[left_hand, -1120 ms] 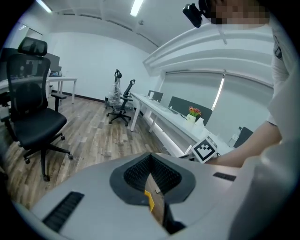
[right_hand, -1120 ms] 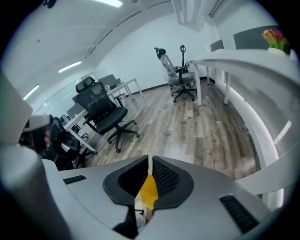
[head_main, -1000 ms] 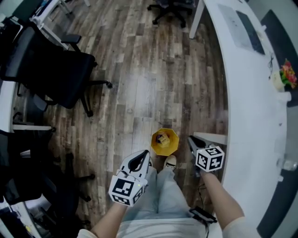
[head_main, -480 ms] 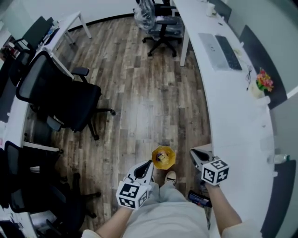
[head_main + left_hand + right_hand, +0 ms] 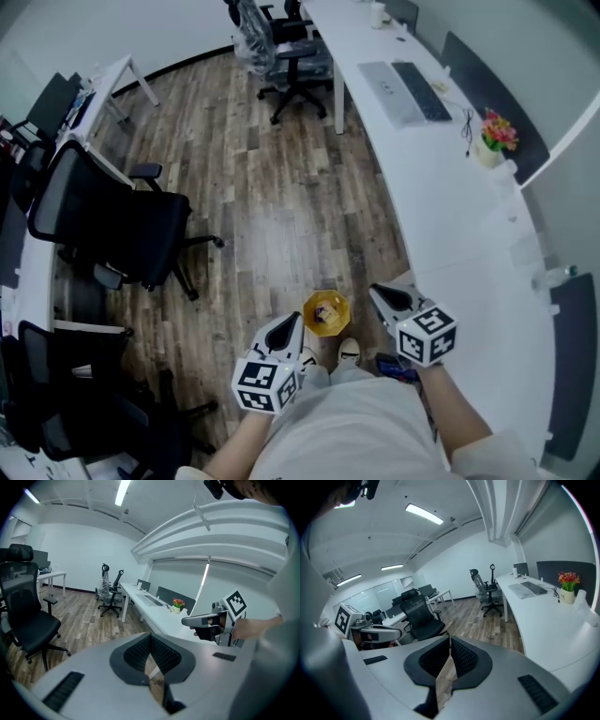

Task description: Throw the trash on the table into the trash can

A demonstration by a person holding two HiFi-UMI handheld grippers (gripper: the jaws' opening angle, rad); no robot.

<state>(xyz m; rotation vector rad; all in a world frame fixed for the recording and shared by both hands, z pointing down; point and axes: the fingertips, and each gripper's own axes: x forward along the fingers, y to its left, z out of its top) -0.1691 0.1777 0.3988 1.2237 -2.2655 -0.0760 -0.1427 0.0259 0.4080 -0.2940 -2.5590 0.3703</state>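
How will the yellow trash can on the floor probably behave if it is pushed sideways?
The yellow trash can looks small and nearly empty, so probably light. On the smooth wood floor it would likely slide, or tip if pushed near its rim.

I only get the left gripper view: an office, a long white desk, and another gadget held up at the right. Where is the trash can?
Observer: The head view shows a yellow trash can on the wooden floor. It is seen between the left tongs and the right tongs, just ahead of the person's shoes.
Operator: Is anything in it?
Observer: Yes, something light brown lies inside, but it's too small to say what.
Operator: Is that other gadget carrying anything?
Observer: No. The right gripper view shows its jaws together with nothing between them.
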